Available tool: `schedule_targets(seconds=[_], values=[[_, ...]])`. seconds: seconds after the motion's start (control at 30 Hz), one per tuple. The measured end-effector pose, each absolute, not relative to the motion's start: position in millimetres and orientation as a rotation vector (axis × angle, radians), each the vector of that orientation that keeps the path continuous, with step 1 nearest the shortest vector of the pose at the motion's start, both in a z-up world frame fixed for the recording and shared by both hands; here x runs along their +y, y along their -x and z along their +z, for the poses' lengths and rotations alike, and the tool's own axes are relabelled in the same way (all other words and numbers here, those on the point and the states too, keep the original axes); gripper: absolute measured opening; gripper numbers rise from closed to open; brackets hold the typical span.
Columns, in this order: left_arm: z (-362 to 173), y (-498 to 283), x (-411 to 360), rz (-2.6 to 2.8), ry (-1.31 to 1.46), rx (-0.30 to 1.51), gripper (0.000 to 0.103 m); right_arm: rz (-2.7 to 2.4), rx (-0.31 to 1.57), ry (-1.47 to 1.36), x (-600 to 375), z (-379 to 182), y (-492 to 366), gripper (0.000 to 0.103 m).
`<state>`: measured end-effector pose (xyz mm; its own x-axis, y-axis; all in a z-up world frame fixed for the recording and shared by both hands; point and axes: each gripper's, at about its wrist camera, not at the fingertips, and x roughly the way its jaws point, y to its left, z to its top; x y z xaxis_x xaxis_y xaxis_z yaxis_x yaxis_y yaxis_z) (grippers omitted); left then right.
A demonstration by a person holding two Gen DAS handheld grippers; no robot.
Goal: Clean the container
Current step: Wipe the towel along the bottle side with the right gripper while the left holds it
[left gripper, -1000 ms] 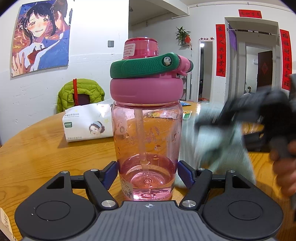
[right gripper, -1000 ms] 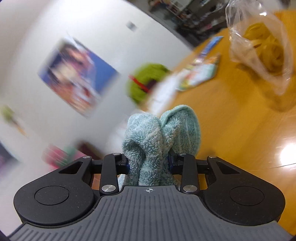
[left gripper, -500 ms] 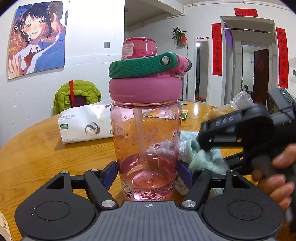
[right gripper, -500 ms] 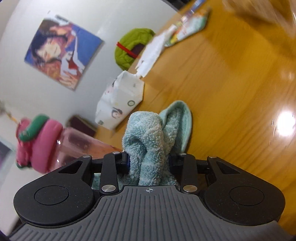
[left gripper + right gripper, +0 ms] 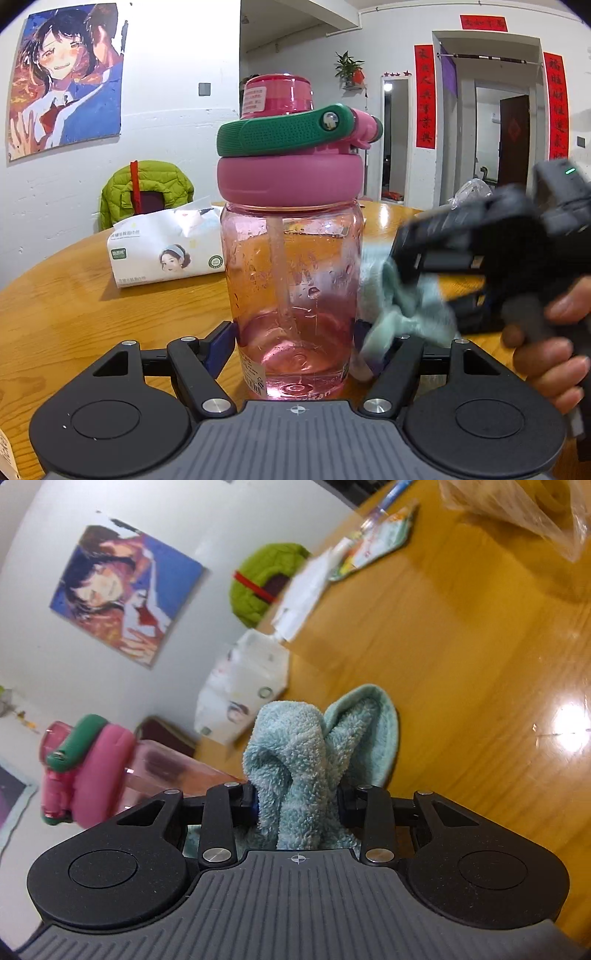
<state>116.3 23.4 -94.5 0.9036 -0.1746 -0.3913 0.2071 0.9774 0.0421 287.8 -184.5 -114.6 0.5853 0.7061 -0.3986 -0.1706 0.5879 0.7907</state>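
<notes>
A clear pink water bottle (image 5: pixel 291 288) with a pink lid and green carry loop stands upright on the wooden table (image 5: pixel 74 295). My left gripper (image 5: pixel 295 350) is shut on the bottle's base, one finger on each side. My right gripper (image 5: pixel 297 805) is shut on a bunched light-blue towel (image 5: pixel 310 746). In the left wrist view that towel (image 5: pixel 391 295) presses against the bottle's right side, with the right gripper blurred and a person's hand (image 5: pixel 546 332) on its handle. From the right wrist, the bottle (image 5: pixel 110 760) lies at the lower left.
A white tissue pack (image 5: pixel 166 251) sits behind the bottle on the left. A chair with a green jacket (image 5: pixel 147 188) stands past the table's far edge. A clear plastic bag (image 5: pixel 524 506) and a printed packet (image 5: pixel 373 546) lie farther along the table.
The right gripper has carried the towel in from the right and up along the bottle's right side. The bottle and left gripper have stayed put.
</notes>
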Motion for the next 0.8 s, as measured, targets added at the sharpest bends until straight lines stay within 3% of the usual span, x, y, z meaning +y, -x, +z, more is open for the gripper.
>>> schedule_targets(seconds=[0.2, 0.47, 0.6, 0.63, 0.7, 0.8], values=[[-95, -103, 1, -0.199, -0.086, 0.395, 0.068, 0.763, 0.467, -0.922, -204, -82, -265, 0.037], [-93, -79, -40, -0.197, -0.09, 0.395, 0.069, 0.571, 0.816, -0.8, -193, -123, -288, 0.037], [-89, -58, -59, -0.153, -0.063, 0.404, 0.07, 0.573, 0.736, -0.748, -193, -116, -279, 0.037], [-87, -51, -65, -0.13, -0.054, 0.406, 0.078, 0.571, 0.704, -0.741, -193, -112, -277, 0.037], [-83, -35, -81, -0.072, -0.048, 0.409, 0.083, 0.555, 0.623, -0.72, -195, -103, -272, 0.037], [-80, -11, -108, -0.038, -0.053, 0.413, 0.083, 0.543, 0.521, -0.71, -198, -92, -267, 0.037]])
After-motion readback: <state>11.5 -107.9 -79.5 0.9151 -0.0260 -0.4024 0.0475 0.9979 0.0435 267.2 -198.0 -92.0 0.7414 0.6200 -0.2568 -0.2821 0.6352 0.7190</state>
